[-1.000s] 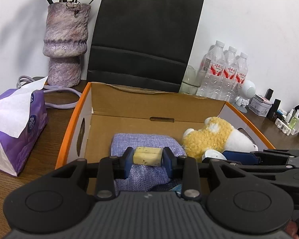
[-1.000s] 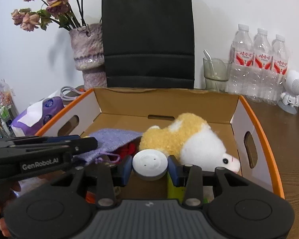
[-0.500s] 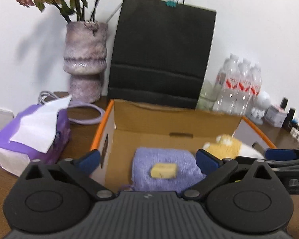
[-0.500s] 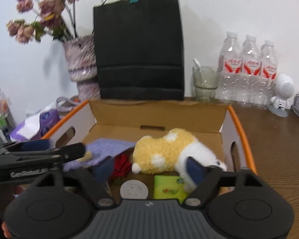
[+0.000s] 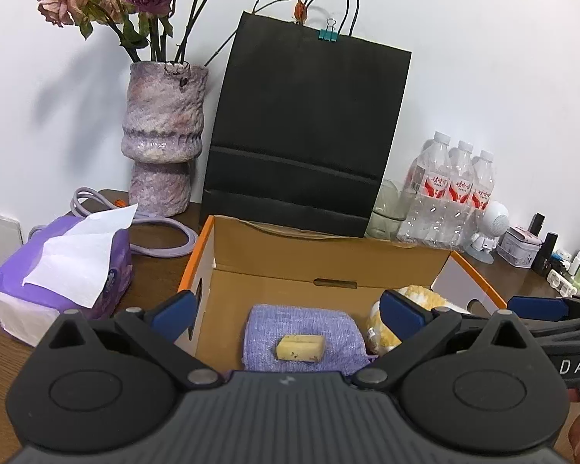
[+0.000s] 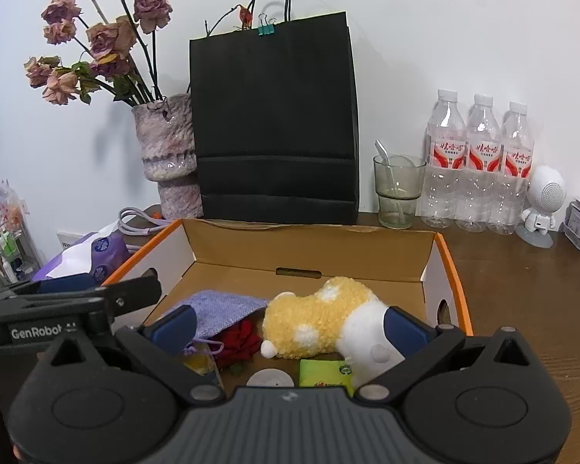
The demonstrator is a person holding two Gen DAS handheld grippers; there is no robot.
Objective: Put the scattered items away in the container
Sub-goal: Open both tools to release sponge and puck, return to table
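From the left wrist, the left gripper (image 5: 286, 315) stands wide apart and empty above the cardboard box (image 5: 328, 261), with the yellow block (image 5: 300, 347) lying loose on the purple cloth (image 5: 303, 328) inside. From the right wrist, the right gripper (image 6: 288, 326) is likewise spread with nothing between its fingers, over the plush toy (image 6: 321, 324), white disc (image 6: 270, 379) and green packet (image 6: 323, 373) in the box. The two tools sit close together, so a careless pull-away could knock them or snag the cloth and drag the block out.

white disc (image 6: 270, 379) half hidden behind right gripper body, green packet (image 6: 323, 372) lower edge hidden too
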